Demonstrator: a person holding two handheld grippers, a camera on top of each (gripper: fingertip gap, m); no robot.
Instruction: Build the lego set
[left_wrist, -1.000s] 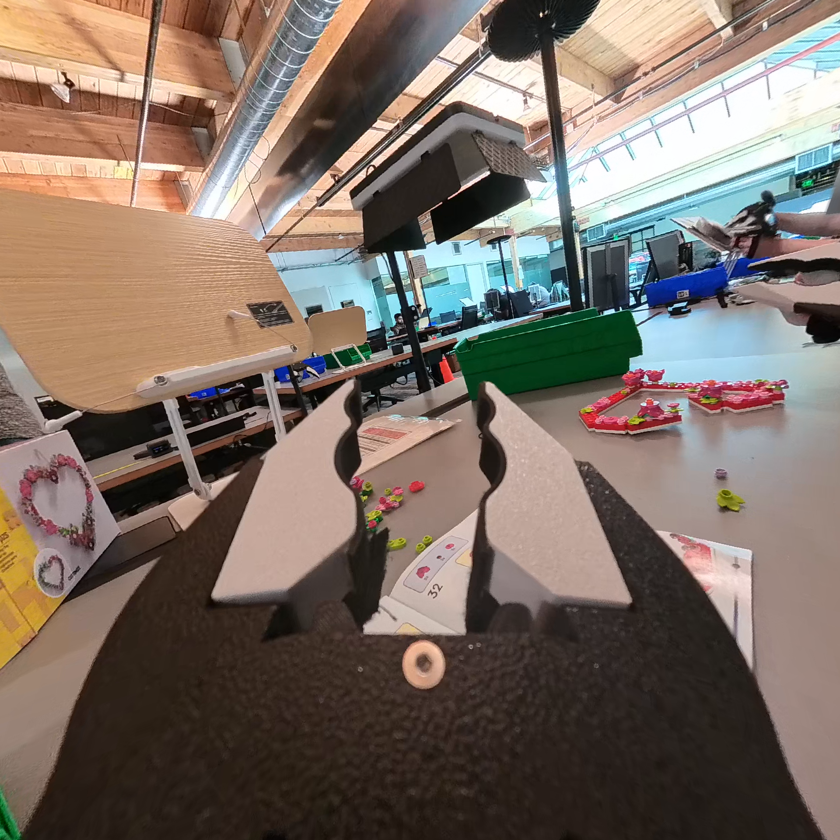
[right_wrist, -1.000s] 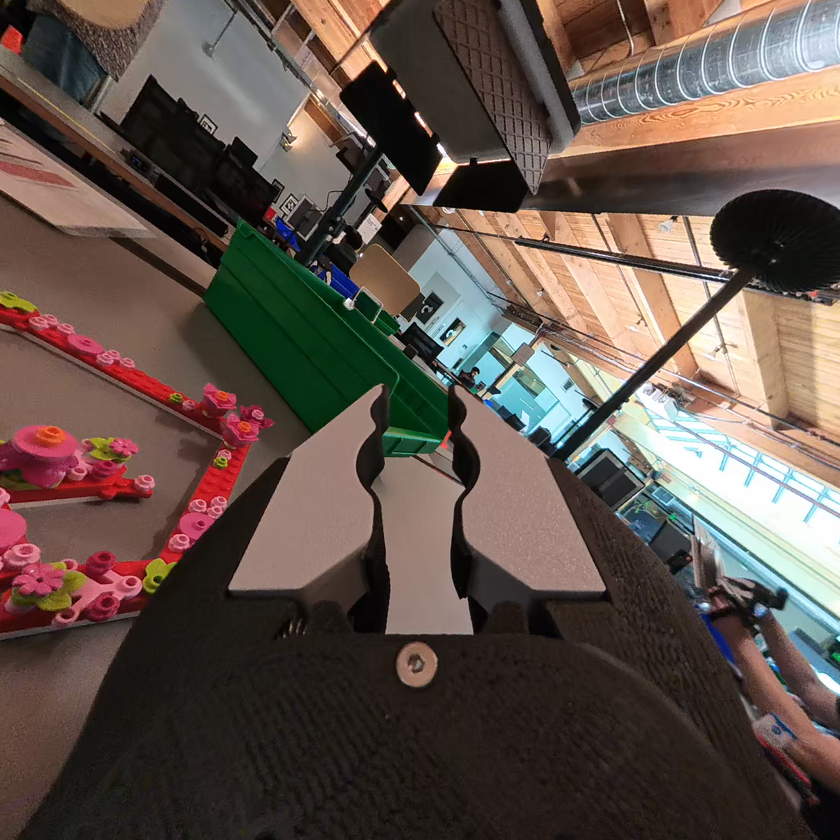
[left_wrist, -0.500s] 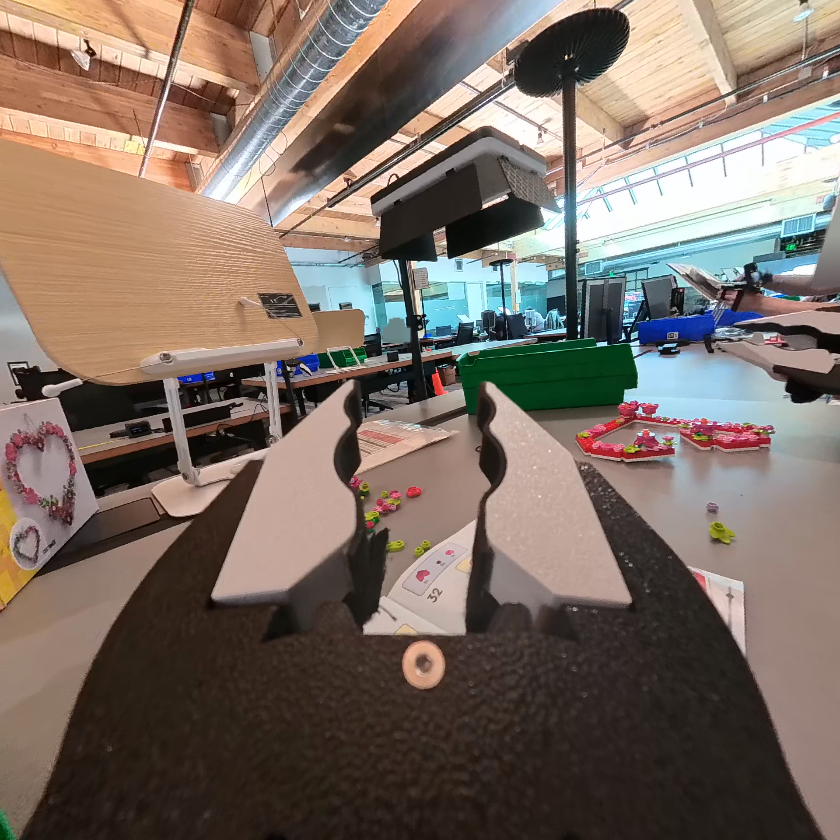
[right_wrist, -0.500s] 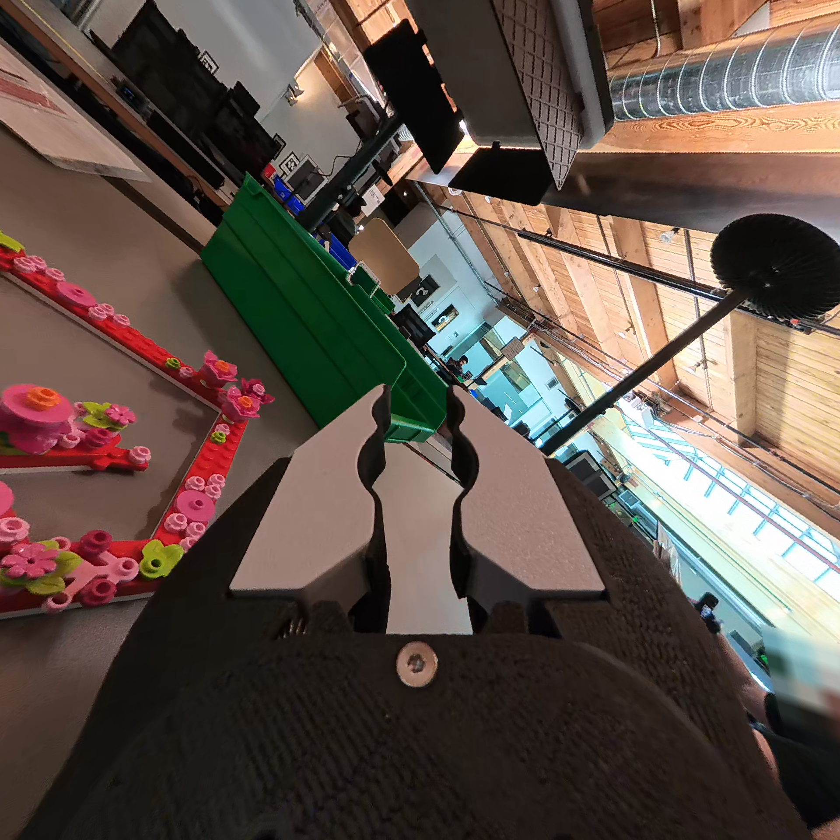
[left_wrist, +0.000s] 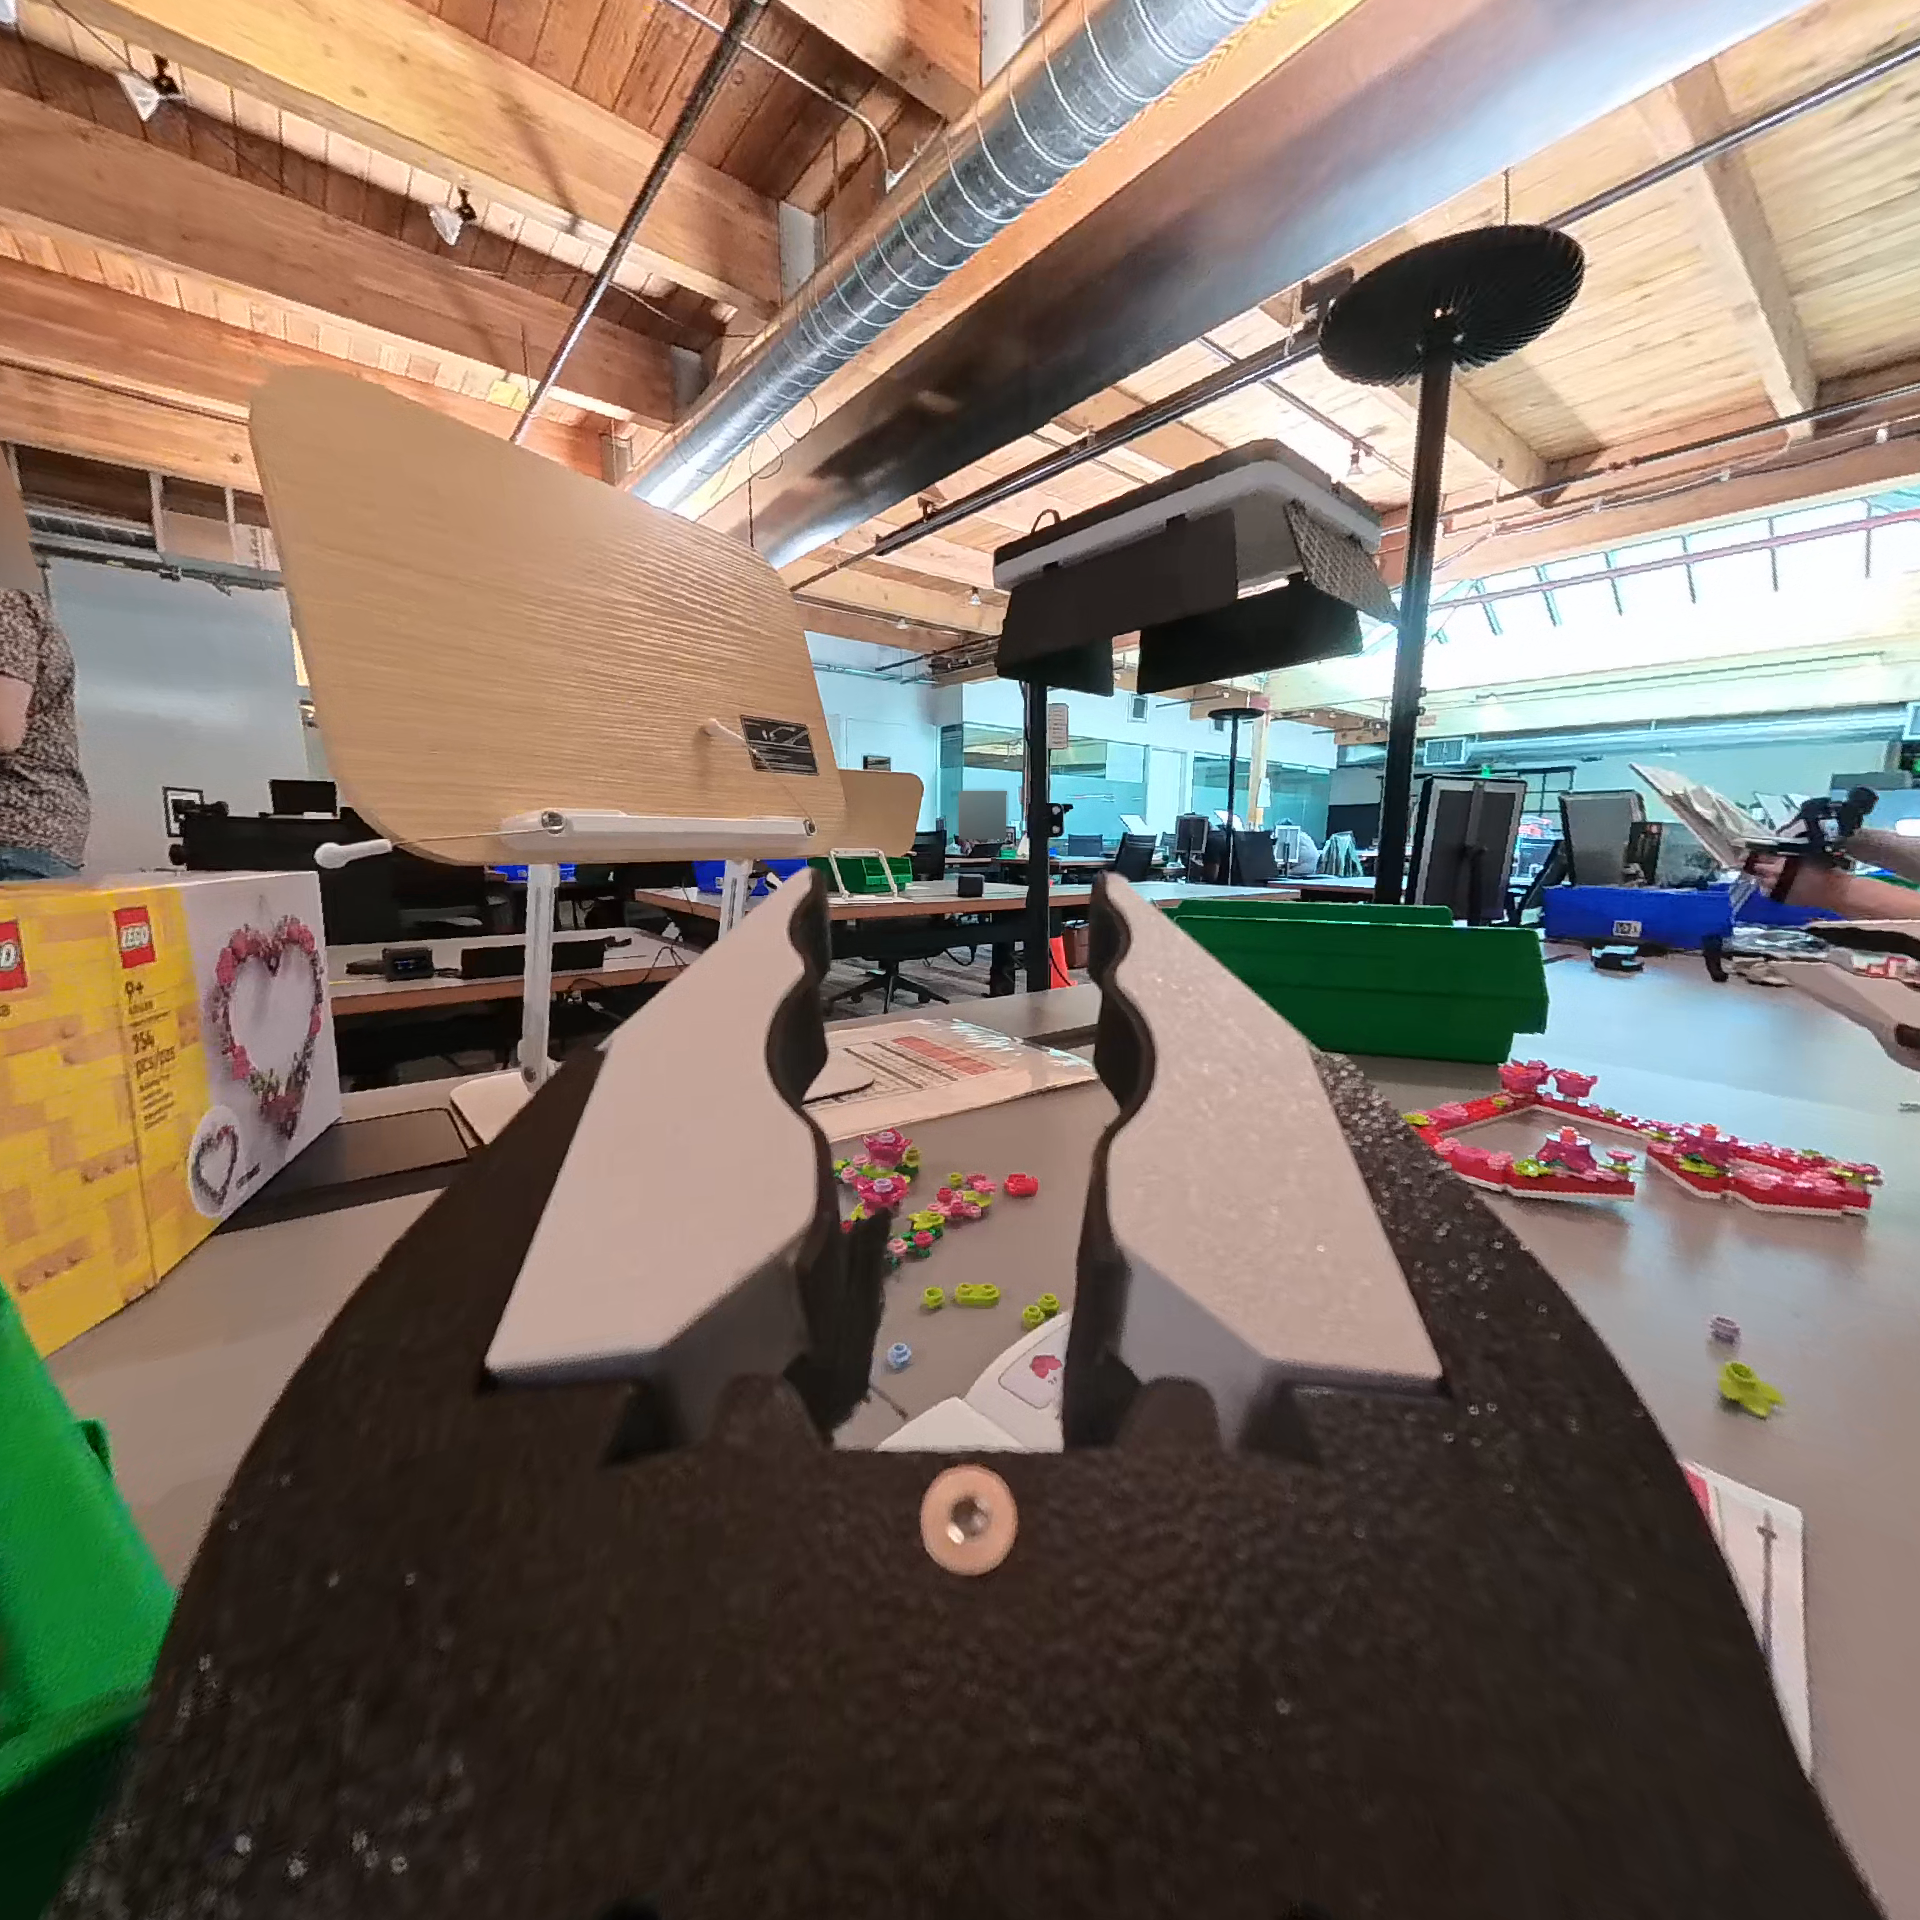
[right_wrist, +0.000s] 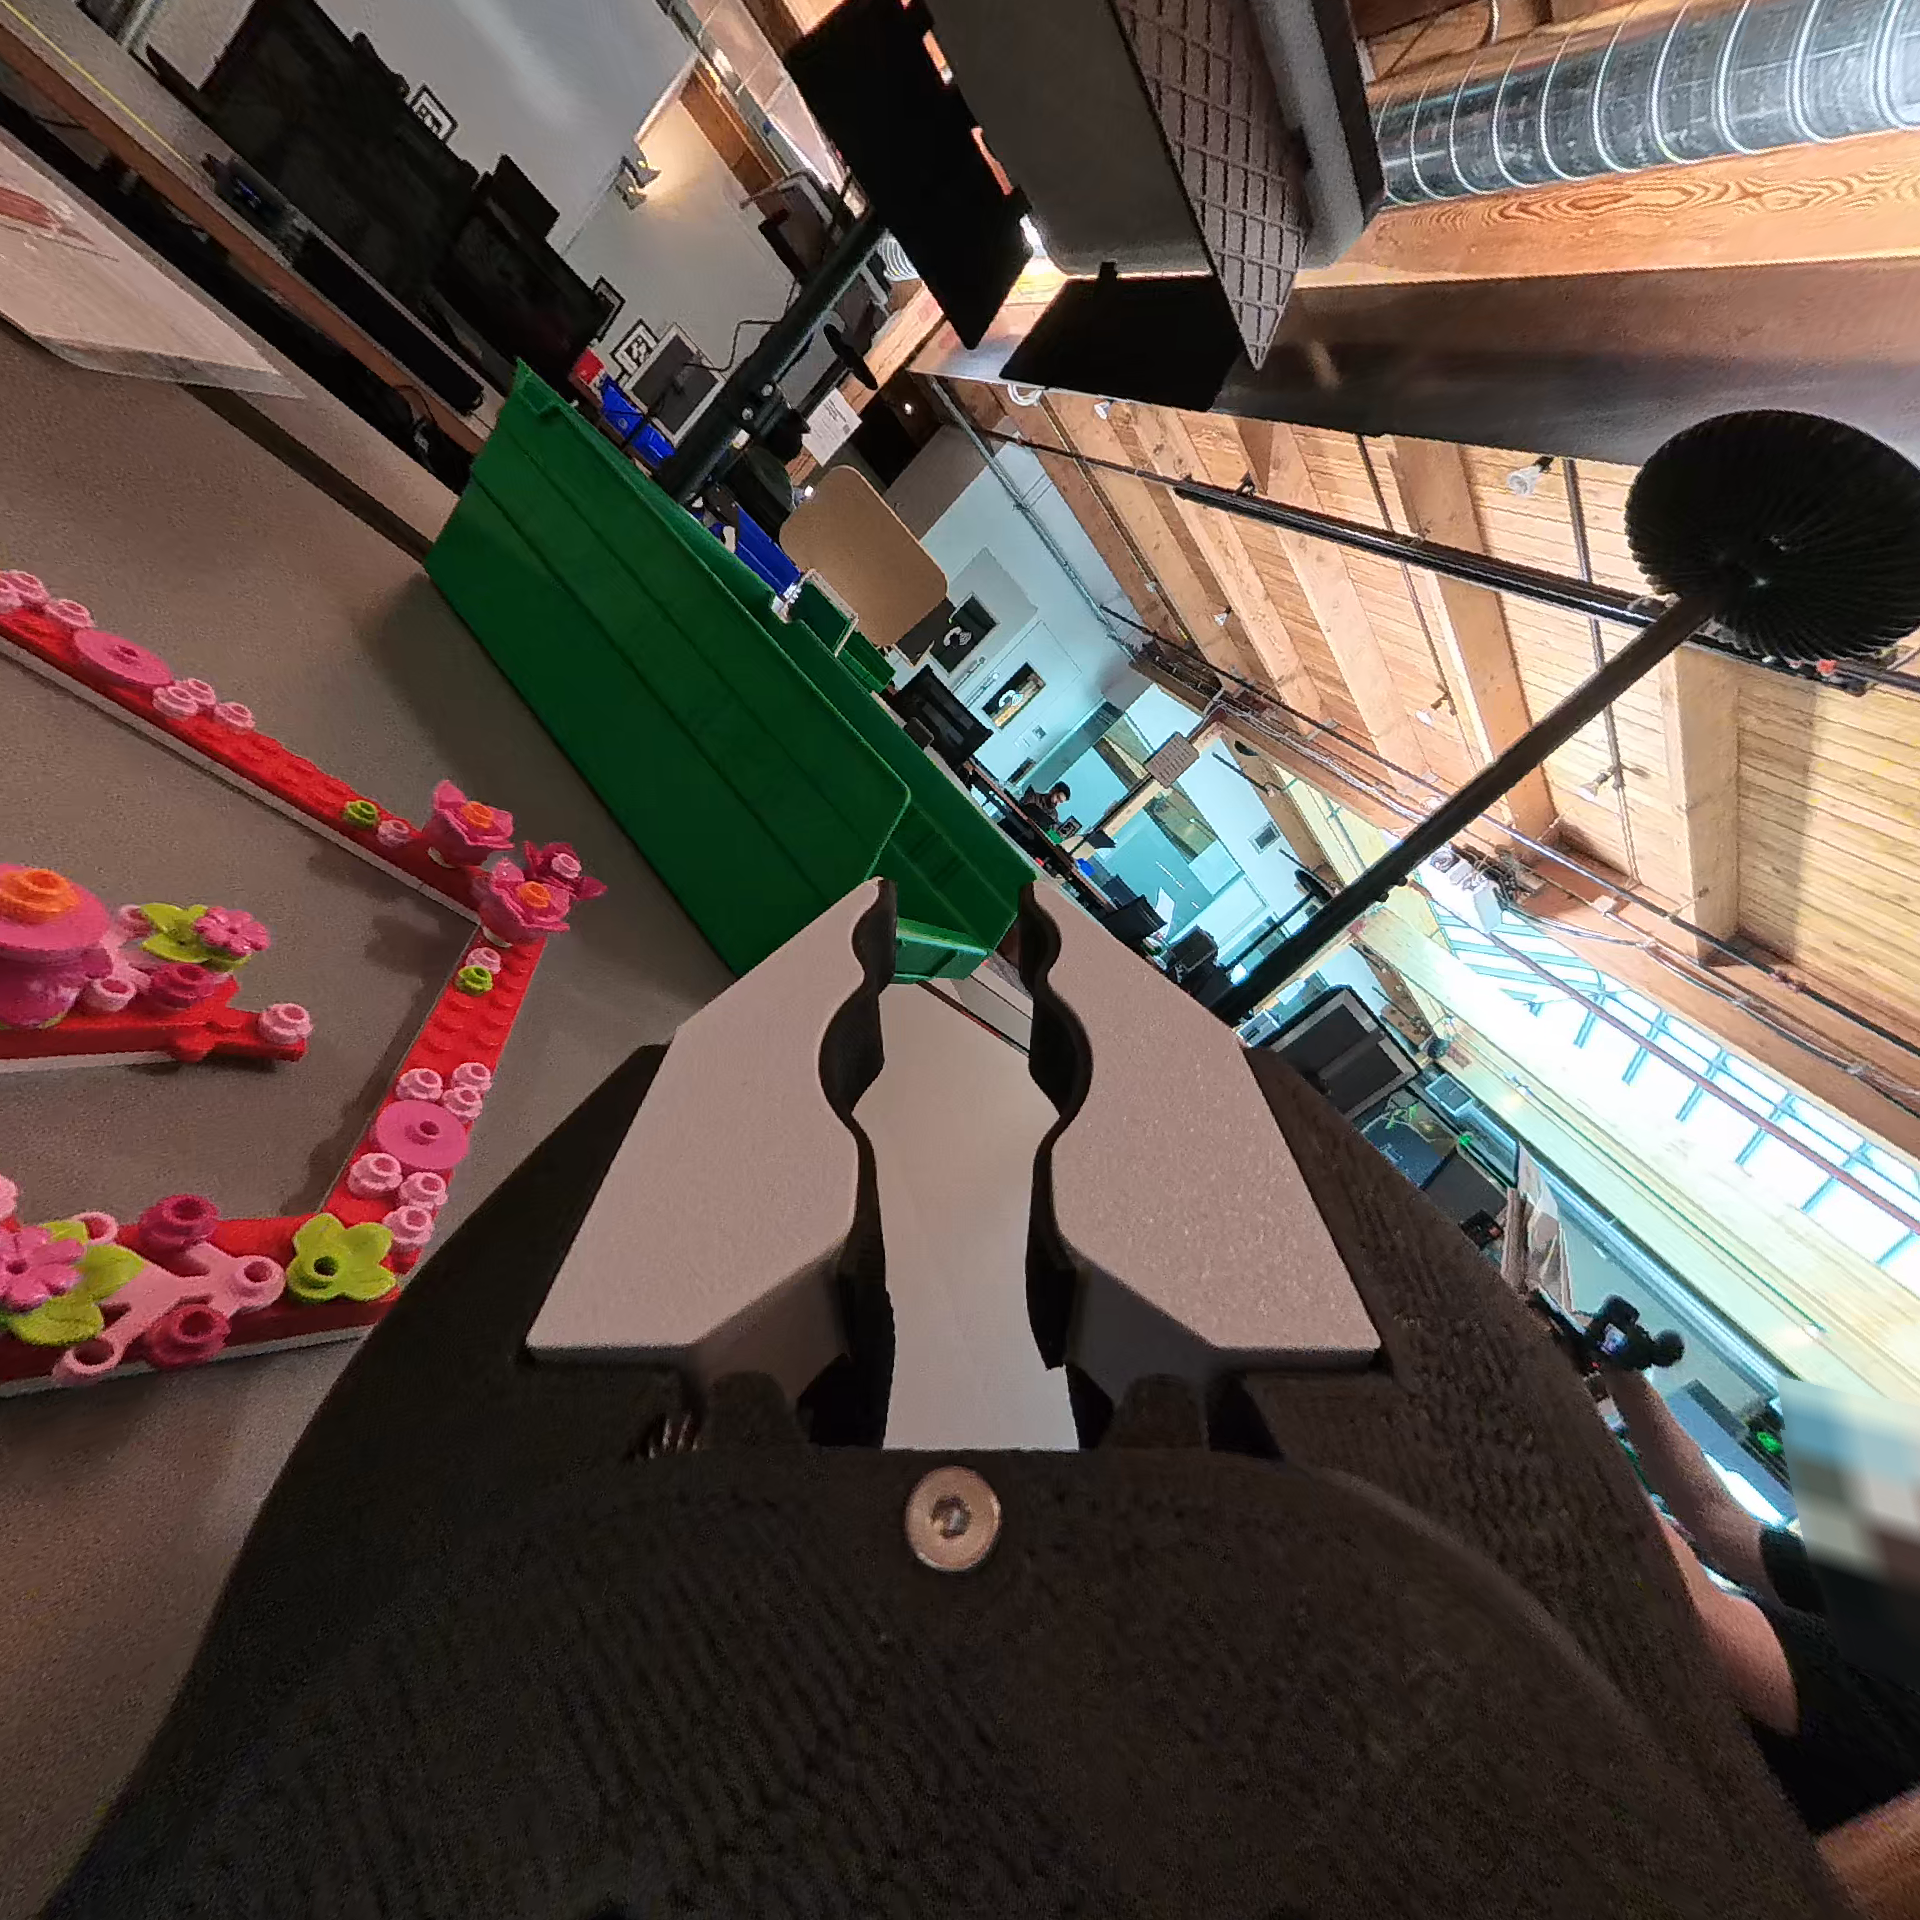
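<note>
Since a second ago, my left gripper (left_wrist: 956, 997) has swung leftward; jaws wide, empty. Loose pink and lime plastic flower pieces (left_wrist: 940, 1210) lie just ahead. Right gripper (right_wrist: 954, 997), narrowly parted, empty, sits beside the red flower-studded brick frame (right_wrist: 436, 1091); a careless sweep could scatter pieces.

— What do the two tools look like?

— The left gripper (left_wrist: 961, 935) has a black body with a rough, grainy surface and two light grey fingers (left_wrist: 675, 1174). The inner edges of the fingers are dark and wavy. One round silver screw (left_wrist: 968, 1519) sits in the middle of the body.

— And the other one?

— The right gripper (right_wrist: 956, 935) is the same: ribbed black body, grey fingers (right_wrist: 1184, 1174), one silver screw (right_wrist: 952, 1517).
</note>
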